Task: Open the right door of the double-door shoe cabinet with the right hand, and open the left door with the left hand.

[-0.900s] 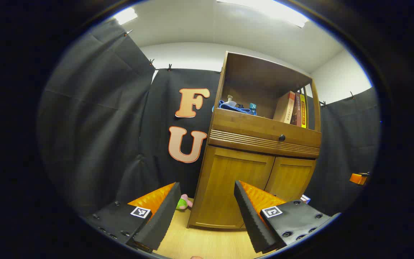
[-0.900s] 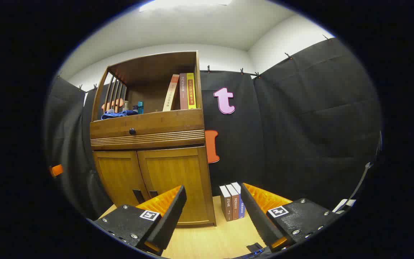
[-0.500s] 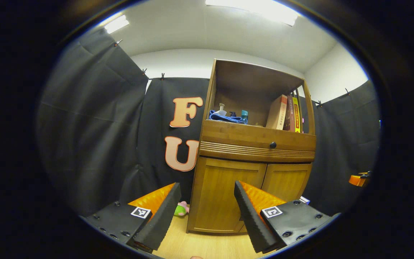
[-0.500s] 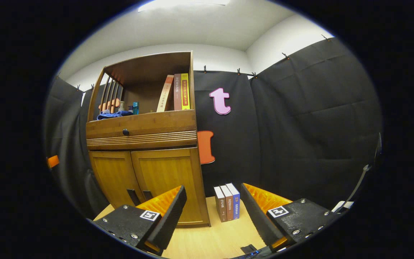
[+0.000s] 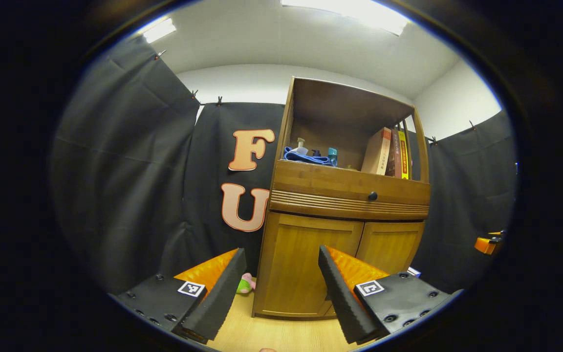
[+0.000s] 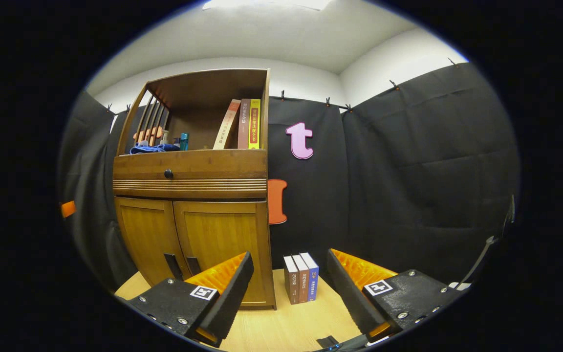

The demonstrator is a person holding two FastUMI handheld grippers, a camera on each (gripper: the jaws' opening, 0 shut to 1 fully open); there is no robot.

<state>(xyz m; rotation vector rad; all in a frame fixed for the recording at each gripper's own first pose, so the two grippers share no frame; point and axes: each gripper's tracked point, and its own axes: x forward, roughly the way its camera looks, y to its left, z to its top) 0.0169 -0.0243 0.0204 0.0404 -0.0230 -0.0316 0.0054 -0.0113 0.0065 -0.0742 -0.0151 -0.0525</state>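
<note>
Three books (image 6: pixel 300 277) on floor just right of shoe cabinet (image 6: pixel 194 244).

On the open shelf above the drawer you have a crumpled blue cloth (image 5: pixel 308 157) at the left, with a small white bottle (image 5: pixel 301 145) and a teal bottle (image 5: pixel 332 154) standing just behind it. At the shelf's right end, a tan book (image 5: pixel 377 151) leans against two upright ones, the outermost with a yellow spine (image 6: pixel 254 124). The drawer front carries one dark round knob (image 6: pixel 168 173). Down on the pale wood floor (image 6: pixel 281 325), you'll see three books (image 6: pixel 301 277) standing side by side just right of the cabinet, and a small pink and green toy (image 5: pixel 245 284) lying by its left corner against the black cloth.
</note>
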